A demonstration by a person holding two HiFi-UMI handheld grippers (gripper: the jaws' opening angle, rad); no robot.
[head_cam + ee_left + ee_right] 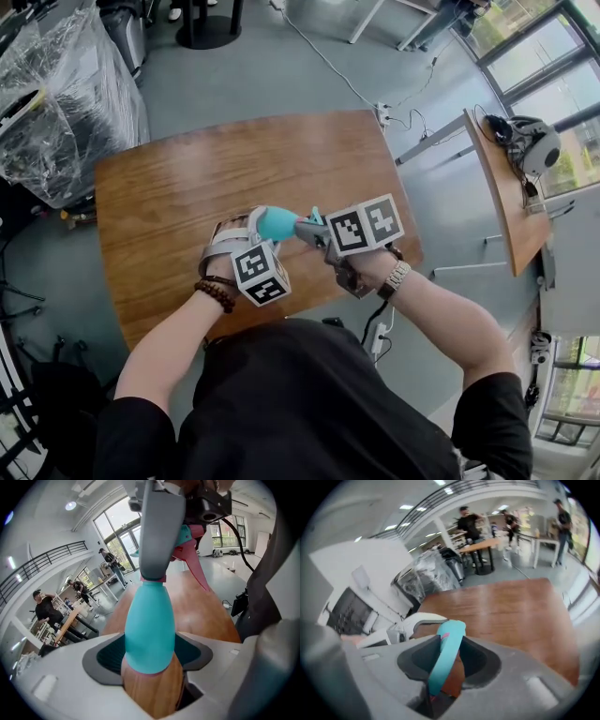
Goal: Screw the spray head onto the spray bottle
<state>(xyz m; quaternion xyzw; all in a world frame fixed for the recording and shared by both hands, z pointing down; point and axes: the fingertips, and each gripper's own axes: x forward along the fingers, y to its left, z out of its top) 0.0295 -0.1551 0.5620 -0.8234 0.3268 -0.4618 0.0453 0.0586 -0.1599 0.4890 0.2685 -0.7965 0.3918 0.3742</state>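
The left gripper (251, 228) is clamping the teal spray bottle (150, 625) by its body over the wooden table (187, 178), while the right gripper (317, 232) is pinching the teal-and-pink spray head (446, 656) at the bottle's neck.

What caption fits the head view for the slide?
Over a wooden table, the left gripper holds a teal bottle while the right gripper grips the spray head at its neck.

you stand in an open lab hall: tall windows (117, 534), a railed mezzanine (51, 558), people (468, 522) at worktables (483, 545), plastic-wrapped equipment (70, 103) beside your wooden table (187, 169).
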